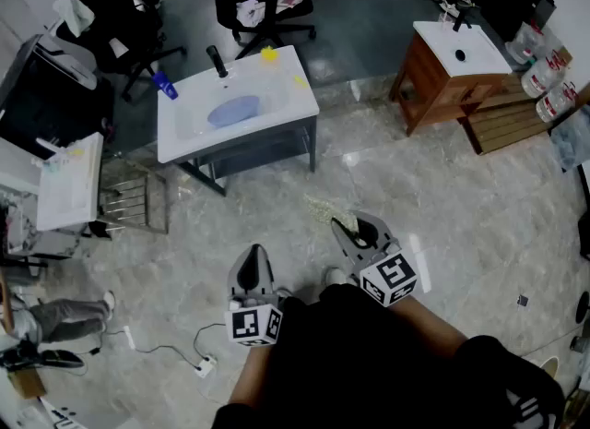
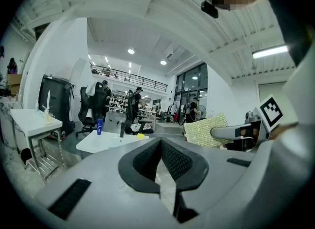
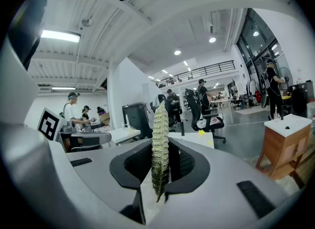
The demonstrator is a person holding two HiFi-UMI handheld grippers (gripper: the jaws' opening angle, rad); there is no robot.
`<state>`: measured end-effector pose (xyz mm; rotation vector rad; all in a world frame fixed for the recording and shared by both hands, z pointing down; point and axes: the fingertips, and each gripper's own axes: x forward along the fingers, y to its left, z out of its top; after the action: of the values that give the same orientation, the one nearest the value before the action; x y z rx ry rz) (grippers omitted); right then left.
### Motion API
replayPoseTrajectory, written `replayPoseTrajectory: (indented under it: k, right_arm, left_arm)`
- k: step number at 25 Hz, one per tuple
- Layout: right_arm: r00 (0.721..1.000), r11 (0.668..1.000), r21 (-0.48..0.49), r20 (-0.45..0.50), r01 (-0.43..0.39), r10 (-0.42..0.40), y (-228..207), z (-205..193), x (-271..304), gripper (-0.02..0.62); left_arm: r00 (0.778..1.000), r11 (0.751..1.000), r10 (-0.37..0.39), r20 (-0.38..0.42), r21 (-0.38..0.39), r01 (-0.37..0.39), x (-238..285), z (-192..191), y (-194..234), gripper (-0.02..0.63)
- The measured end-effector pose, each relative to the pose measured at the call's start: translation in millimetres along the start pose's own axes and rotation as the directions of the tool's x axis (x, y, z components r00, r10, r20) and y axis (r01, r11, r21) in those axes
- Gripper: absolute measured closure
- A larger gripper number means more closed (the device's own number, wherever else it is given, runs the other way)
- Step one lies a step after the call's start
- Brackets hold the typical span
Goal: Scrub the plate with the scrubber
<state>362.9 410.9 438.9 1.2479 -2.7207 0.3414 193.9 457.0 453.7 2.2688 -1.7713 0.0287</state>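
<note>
In the head view, we are finding the left gripper (image 1: 251, 268) and the right gripper (image 1: 361, 232) held low, well apart from the plate (image 1: 232, 111) lying in the sink (image 1: 184, 137). In the left gripper view, its jaws are sitting clenched and empty. In the right gripper view, the jaws are grasping the scrubber (image 3: 160, 139) edge-on.

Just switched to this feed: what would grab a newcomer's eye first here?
The right gripper is shut on a thin green-gold scrubber, held edge-on and upright. Across the floor stands a white sink with a blue plate lying in its basin, well away from both grippers. The left gripper is shut and empty.
</note>
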Motion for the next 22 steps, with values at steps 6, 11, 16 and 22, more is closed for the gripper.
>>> replayPoseTrajectory:
  k: [6,11,16,22]
  right_arm:
    - [1.000,1.000,0.012,0.002,0.003,-0.003,-2,-2,0,0.537]
    - [1.000,0.999,0.044,0.011,0.005,-0.006,-22,-6,-5,0.534]
    - [1.000,0.999,0.033,-0.002,0.010,-0.010,-43,-6,-9,0.534]
    - [1.000,0.998,0.065,0.004,0.012,-0.012,-66,-11,-12,0.534]
  left_arm:
    - [1.000,1.000,0.002,-0.001,-0.017,-0.002,-1,-3,1,0.603]
    - [1.000,0.999,0.029,0.009,-0.017,-0.029,8,-3,-1,0.603]
    - [0.999,0.999,0.047,0.018,-0.014,-0.047,21,-3,-10,0.603]
    - [0.998,0.998,0.061,-0.001,-0.018,-0.061,34,-10,-22,0.603]
